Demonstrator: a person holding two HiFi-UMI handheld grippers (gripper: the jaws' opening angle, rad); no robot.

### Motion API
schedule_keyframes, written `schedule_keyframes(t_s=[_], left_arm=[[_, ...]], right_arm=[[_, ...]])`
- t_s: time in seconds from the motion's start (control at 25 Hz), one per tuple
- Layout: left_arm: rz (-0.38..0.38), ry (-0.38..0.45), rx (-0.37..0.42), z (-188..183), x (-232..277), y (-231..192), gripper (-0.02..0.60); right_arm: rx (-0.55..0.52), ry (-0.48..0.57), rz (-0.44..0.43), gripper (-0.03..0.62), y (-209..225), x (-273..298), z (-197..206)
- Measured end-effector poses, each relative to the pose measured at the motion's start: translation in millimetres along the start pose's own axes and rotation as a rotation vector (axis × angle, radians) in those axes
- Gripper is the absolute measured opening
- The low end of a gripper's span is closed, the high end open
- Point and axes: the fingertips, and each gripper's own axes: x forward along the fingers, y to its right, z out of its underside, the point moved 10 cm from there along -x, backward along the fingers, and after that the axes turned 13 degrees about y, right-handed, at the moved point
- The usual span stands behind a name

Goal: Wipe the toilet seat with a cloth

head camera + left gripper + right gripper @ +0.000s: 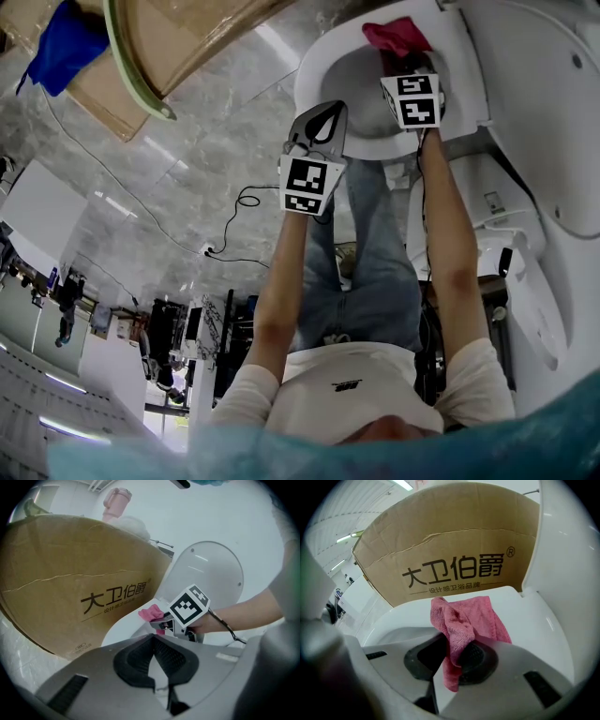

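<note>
A white toilet seat (314, 66) rings the bowl, and its lid (539, 84) stands raised to the right. A pink cloth (396, 34) lies on the far rim of the seat, and my right gripper (399, 56) is shut on it. In the right gripper view the cloth (461, 620) bunches between the jaws and drapes onto the seat (534, 630), hiding the right gripper's (452, 651) tips. My left gripper (330, 111) hovers at the near left of the seat. Its jaws meet at the tips with nothing held, as the left gripper (153, 638) view shows. That view also shows the cloth (150, 613).
A large printed cardboard box (178, 37) stands close on the seat's left side, also seen as the box (454, 541) behind the rim. A blue cloth (61, 47) lies on it. A black cable (239, 202) trails over the marble floor. The person's legs (375, 262) stand before the bowl.
</note>
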Motion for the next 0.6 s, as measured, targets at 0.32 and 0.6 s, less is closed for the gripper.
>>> schedule_keyframes(t_s=[0.32,0.6], left_arm=[[0.031,0.006,0.012,-5,11,17,0.006],[0.062,0.006,0.029,-9,18,32,0.006]], right_arm=[[0.06,0.004,0.042,0.052,29,-13,13],[0.103,0.054,0.098,0.052,44,-32,13]])
